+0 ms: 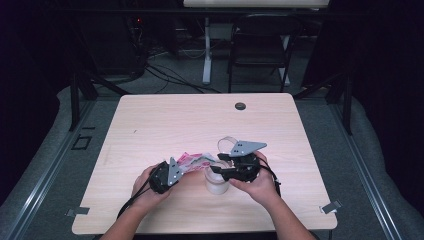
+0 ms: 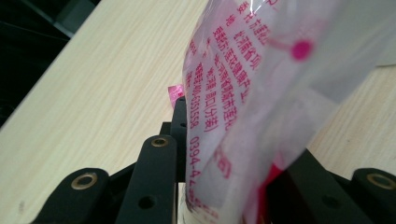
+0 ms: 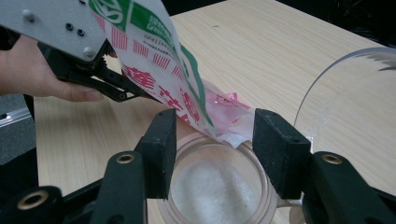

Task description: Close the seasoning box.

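My left gripper point(image 1: 181, 168) is shut on a pink and white printed plastic bag point(image 1: 193, 160), tilted with its open end over a clear jar point(image 1: 216, 187). In the left gripper view the bag point(image 2: 243, 93) rises between the jaws of the left gripper point(image 2: 233, 158). My right gripper point(image 1: 221, 169) holds the jar at its rim. In the right gripper view the jaws of the right gripper point(image 3: 215, 128) press on both sides of the jar point(image 3: 196, 139), which holds white powder point(image 3: 215, 191). The bag point(image 3: 159, 60) hangs over the mouth, held by the left gripper point(image 3: 135, 95).
A clear round lid or ring point(image 3: 345, 102) stands just right of the jar, and I see it behind the right gripper point(image 1: 225, 143) from above. The wooden table point(image 1: 200, 117) has a black grommet point(image 1: 240, 106) near its far edge. A folding chair point(image 1: 260, 45) stands beyond.
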A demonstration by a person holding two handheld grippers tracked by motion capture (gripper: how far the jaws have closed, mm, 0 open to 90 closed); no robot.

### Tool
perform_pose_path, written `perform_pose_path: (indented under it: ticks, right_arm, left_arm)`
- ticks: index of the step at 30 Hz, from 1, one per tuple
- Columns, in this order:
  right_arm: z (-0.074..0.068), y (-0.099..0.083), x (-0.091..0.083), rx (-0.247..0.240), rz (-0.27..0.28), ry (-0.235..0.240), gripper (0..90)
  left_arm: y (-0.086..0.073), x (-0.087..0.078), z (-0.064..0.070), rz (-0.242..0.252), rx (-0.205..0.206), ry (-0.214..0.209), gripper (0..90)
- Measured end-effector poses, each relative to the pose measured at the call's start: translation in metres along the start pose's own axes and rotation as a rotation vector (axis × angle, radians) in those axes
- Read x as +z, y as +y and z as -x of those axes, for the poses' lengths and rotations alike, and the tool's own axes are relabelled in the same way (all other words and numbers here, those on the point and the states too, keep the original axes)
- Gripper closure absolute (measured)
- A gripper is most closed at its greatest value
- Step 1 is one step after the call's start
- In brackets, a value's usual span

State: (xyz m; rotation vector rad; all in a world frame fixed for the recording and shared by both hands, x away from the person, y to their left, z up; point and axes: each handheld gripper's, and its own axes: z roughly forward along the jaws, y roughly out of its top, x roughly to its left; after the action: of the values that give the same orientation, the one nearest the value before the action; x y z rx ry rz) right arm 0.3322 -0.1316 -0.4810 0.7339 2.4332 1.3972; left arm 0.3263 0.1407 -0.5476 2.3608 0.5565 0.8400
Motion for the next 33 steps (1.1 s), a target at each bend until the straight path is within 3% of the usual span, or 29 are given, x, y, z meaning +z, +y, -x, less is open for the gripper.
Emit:
perform_pose_path:
  ticks: [6, 11, 20, 27, 33]
  right_arm:
    - [0.001, 0.000, -0.002, 0.011, 0.016, -0.005, 50.7]
    - [0.002, 0.000, -0.002, 0.011, 0.011, -0.002, 51.1]
    - [0.001, 0.000, -0.002, 0.015, 0.020, 0.000, 51.7]
    - [0.002, 0.000, -0.003, 0.049, 0.021, 0.028, 55.7]
    - [0.003, 0.000, -0.005, 0.056, 0.035, 0.021, 55.2]
  left_arm:
    - [-0.004, 0.001, -0.007, 0.016, -0.077, -0.045, 72.9]
    - [-0.007, 0.001, -0.012, 0.035, -0.142, -0.055, 73.1]
    - [-0.012, 0.000, -0.021, 0.054, -0.221, -0.078, 73.2]
    - [-0.016, -0.004, -0.029, 0.068, -0.277, -0.072, 73.3]
    - [-0.022, -0.008, -0.039, 0.082, -0.348, -0.056, 73.3]
